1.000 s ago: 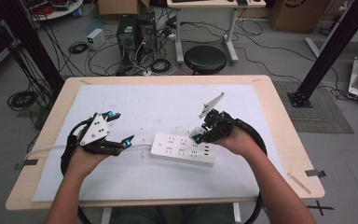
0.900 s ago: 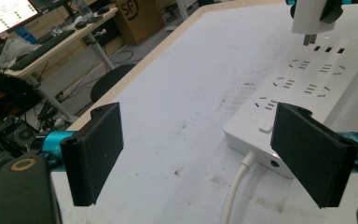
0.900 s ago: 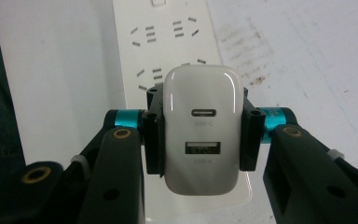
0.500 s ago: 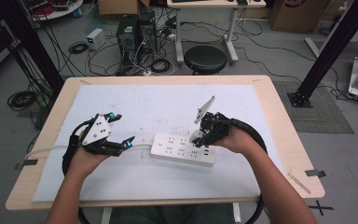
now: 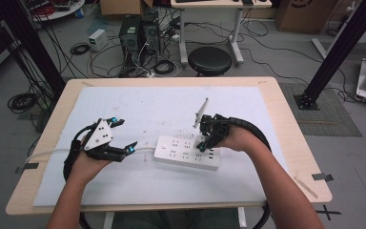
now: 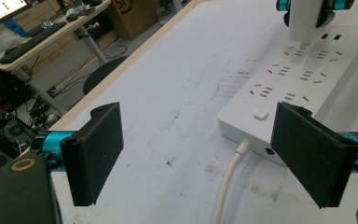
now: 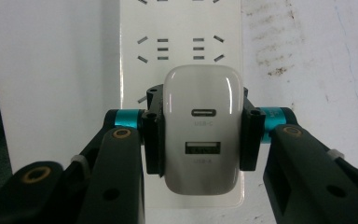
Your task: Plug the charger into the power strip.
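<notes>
Now the right gripper point(image 7: 200, 135) pinches a white charger point(image 7: 201, 126) above the power strip point(image 5: 187, 151) (prongs hidden); next, press straight down. Left gripper point(image 6: 209, 154) spread, idle.

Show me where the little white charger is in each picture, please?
High view: the charger sits right of the middle, mostly hidden between the right gripper's fingers, over the power strip.
Left gripper view: it is at the top right edge, above the strip's far end.
Right gripper view: it is in the middle, squeezed between the two fingers, its two USB ports facing the camera.
Shared landmark: the white power strip beneath it.
</notes>
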Action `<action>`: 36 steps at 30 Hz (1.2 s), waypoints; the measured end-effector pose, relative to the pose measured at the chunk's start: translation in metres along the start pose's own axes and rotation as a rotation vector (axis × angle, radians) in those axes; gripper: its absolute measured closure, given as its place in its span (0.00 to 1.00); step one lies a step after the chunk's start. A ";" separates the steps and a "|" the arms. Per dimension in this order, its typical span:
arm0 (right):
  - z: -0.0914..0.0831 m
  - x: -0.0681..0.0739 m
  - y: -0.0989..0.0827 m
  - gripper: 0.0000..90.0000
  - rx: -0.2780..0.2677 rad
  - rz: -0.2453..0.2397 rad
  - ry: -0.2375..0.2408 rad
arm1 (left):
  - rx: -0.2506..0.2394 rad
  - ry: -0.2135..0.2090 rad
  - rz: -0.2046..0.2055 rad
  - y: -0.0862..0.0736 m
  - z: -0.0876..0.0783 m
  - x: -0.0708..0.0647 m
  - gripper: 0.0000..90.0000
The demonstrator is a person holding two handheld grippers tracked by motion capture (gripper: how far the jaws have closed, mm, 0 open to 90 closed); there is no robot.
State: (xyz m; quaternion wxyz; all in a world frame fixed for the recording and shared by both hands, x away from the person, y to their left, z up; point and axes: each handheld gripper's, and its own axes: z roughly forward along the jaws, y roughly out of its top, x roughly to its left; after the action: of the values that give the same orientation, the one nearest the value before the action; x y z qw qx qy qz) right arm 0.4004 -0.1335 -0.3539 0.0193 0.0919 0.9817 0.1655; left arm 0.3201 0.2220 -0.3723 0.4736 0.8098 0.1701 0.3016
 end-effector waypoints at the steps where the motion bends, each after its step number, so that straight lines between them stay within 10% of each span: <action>1: 0.001 -0.001 0.001 0.70 0.009 0.004 0.002 | -0.003 0.001 -0.007 -0.001 0.000 0.000 0.19; 23: 0.021 -0.003 0.017 0.70 0.159 -0.058 -0.009 | -0.010 0.004 -0.026 -0.007 0.000 0.002 0.19; 36: 0.026 -0.003 0.015 0.70 0.123 -0.050 -0.010 | -0.003 0.003 -0.018 -0.004 0.005 -0.001 0.19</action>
State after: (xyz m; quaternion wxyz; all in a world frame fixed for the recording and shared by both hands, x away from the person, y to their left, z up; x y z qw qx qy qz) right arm 0.4082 -0.1121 -0.3735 0.0227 0.0692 0.9920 0.1036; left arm 0.3227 0.2204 -0.3780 0.4774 0.8070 0.1777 0.2988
